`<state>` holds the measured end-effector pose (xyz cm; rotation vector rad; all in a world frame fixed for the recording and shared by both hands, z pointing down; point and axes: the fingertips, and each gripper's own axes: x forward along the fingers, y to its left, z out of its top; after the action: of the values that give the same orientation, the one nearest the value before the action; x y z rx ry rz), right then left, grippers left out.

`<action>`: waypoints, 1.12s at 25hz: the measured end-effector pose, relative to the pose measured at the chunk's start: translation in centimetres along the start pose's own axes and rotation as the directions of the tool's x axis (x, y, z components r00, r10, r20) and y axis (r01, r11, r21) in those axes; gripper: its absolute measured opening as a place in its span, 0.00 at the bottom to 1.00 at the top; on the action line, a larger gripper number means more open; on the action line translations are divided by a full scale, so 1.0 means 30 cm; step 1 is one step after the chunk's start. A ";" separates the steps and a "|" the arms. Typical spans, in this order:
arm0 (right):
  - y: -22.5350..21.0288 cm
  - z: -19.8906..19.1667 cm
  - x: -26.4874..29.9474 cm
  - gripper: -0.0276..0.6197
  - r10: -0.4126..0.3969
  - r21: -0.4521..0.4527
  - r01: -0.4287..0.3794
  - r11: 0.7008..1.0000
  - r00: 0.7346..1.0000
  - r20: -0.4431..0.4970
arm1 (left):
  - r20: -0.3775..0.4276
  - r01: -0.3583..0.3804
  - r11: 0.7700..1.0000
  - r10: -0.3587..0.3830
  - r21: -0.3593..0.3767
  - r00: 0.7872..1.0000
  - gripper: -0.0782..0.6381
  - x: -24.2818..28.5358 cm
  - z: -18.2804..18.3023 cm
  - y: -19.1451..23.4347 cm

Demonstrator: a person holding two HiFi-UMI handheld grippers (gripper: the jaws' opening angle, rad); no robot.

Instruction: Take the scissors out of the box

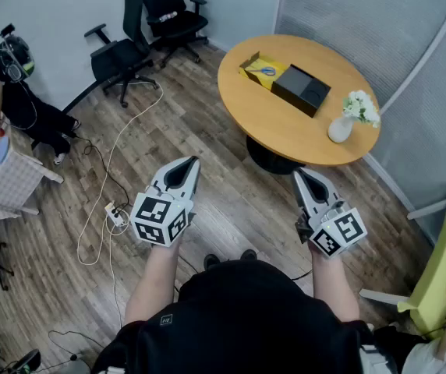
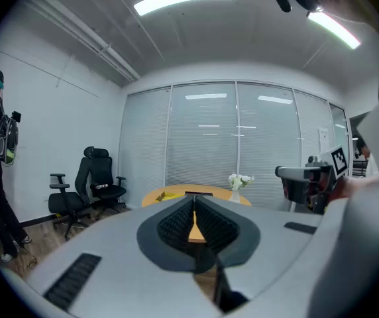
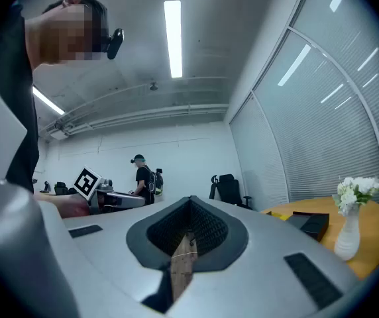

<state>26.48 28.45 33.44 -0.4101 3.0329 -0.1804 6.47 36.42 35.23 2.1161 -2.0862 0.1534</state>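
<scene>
Smooth wooden table, matt black box, wood-plank floor.

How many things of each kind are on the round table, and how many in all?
Yellow box: 1
Scissors, lying in that box: 1
Black box: 1
White vase with flowers: 1
Total: 4

Seen from above, a person holds a left tool and a right tool, jaws together, over a wood floor. Ahead stands a round table. On it are a yellow box holding blue-handled scissors, a black box just beside it, and a vase of white flowers.
</scene>
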 end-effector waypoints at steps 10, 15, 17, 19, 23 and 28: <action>-0.028 -0.039 -0.036 0.10 0.000 0.046 0.000 0.999 1.000 -0.004 | -0.004 -0.003 1.000 0.003 -0.016 1.000 0.14 0.030 -0.021 -0.041; -0.075 -0.034 -0.062 0.10 0.008 0.108 -0.011 0.994 1.000 0.021 | -0.005 -0.010 1.000 0.010 -0.004 1.000 0.14 0.043 -0.015 -0.092; -0.079 -0.041 -0.065 0.10 0.030 0.112 -0.032 0.993 0.999 0.023 | -0.008 -0.017 1.000 0.017 -0.006 1.000 0.14 0.048 -0.024 -0.113; -0.076 -0.052 -0.069 0.10 0.057 0.120 -0.059 0.991 0.998 0.021 | -0.014 -0.023 1.000 0.022 -0.017 1.000 0.14 0.051 -0.041 -0.134; -0.059 -0.077 -0.069 0.10 0.106 0.131 -0.105 0.986 0.994 0.004 | -0.035 -0.027 0.999 0.026 -0.033 0.999 0.14 0.058 -0.074 -0.154; -0.086 -0.124 -0.042 0.10 0.113 0.139 -0.108 0.984 0.993 -0.034 | -0.051 -0.015 0.999 0.012 -0.052 0.999 0.14 0.111 -0.110 -0.127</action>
<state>28.04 26.71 37.53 -0.2296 3.0483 -0.3925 10.48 33.80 38.94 2.0471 -2.0531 0.1512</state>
